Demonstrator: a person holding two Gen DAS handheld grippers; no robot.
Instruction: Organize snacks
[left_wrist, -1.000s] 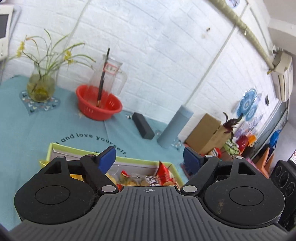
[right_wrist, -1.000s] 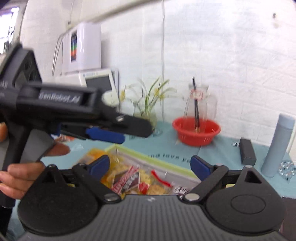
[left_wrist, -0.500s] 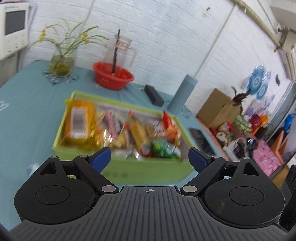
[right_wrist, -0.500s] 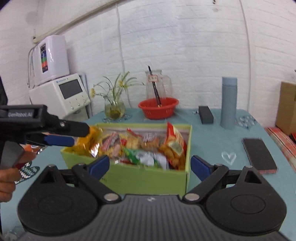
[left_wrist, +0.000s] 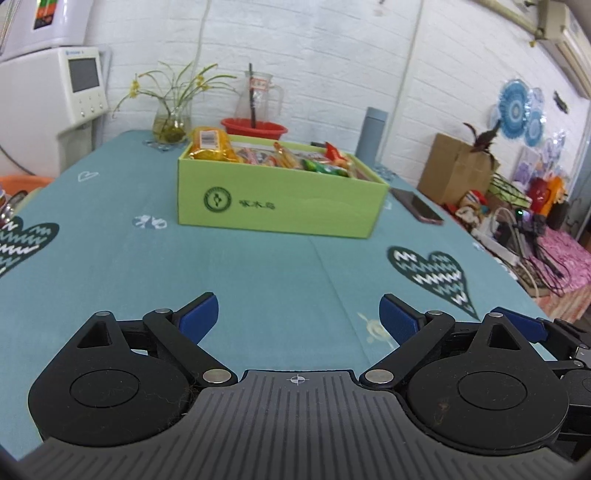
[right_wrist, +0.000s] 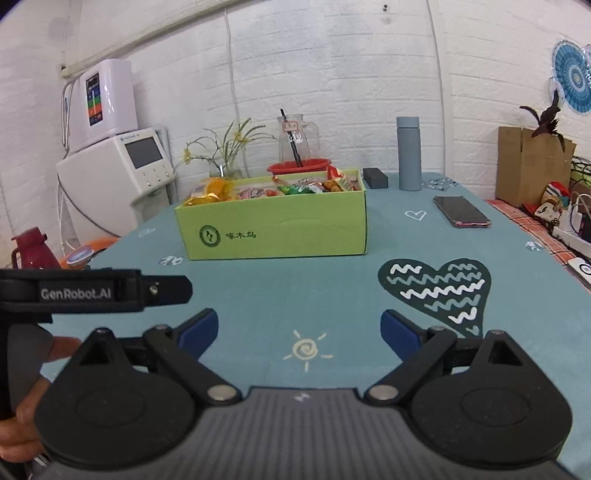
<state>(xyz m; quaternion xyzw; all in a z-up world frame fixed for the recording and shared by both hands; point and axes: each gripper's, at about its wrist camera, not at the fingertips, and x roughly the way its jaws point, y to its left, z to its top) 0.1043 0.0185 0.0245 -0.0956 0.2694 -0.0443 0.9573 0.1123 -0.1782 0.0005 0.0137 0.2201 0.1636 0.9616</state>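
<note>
Snack packets (left_wrist: 280, 158) are heaped in green box (right_wrist: 273, 229), mid-table; judged light, crinkly, slippery, best pinched at sealed edges. Left gripper (left_wrist: 298, 319) and right gripper (right_wrist: 299, 330) are spread wide, empty.

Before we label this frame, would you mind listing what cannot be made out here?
- Snacks low in the green box: hidden by its front wall, both views.
- Small print beside the box logo: too small, right view.
- Phone screen: dark, nothing readable.
- Left gripper fingers: only a black part shows, right view.
</note>
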